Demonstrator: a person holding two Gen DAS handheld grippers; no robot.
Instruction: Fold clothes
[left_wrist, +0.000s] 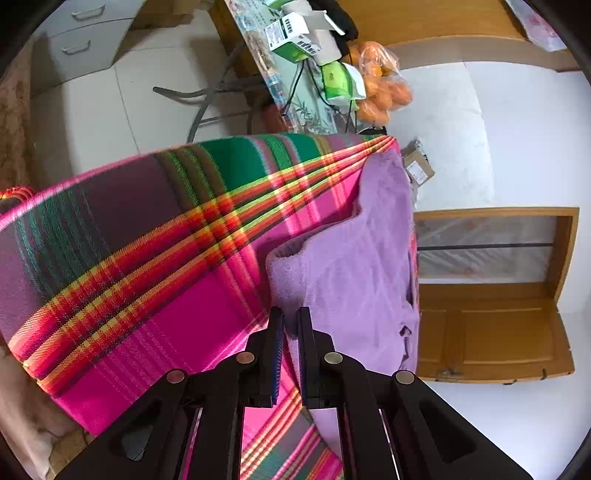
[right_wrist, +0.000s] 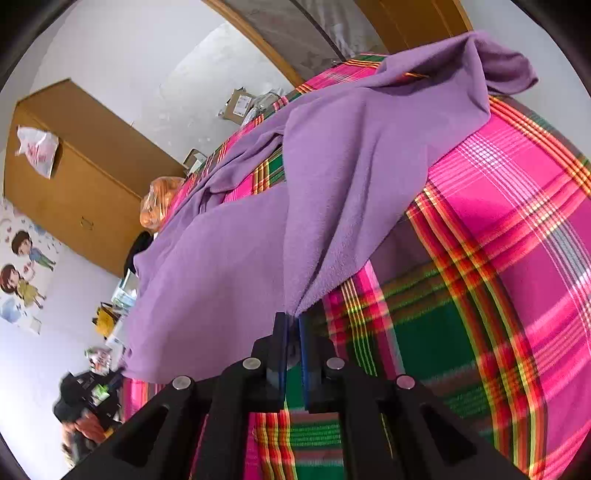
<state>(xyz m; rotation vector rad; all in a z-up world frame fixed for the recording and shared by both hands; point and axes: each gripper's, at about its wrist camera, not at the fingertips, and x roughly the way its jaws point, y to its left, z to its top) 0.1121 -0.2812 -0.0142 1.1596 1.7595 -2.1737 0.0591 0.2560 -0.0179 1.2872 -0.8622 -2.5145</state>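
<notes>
1. The purple garment lies rumpled across the plaid blanket.
2. Your right gripper pinches its edge; your left gripper nips another edge.
3. It looks soft, light and floppy, so take it by corners or hems.

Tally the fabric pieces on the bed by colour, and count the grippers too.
Purple garment: 1
Pink, green and red plaid sheet: 1
Black grippers: 2, left gripper and right gripper, each pinching an edge of the purple garment
Total: 4
</notes>
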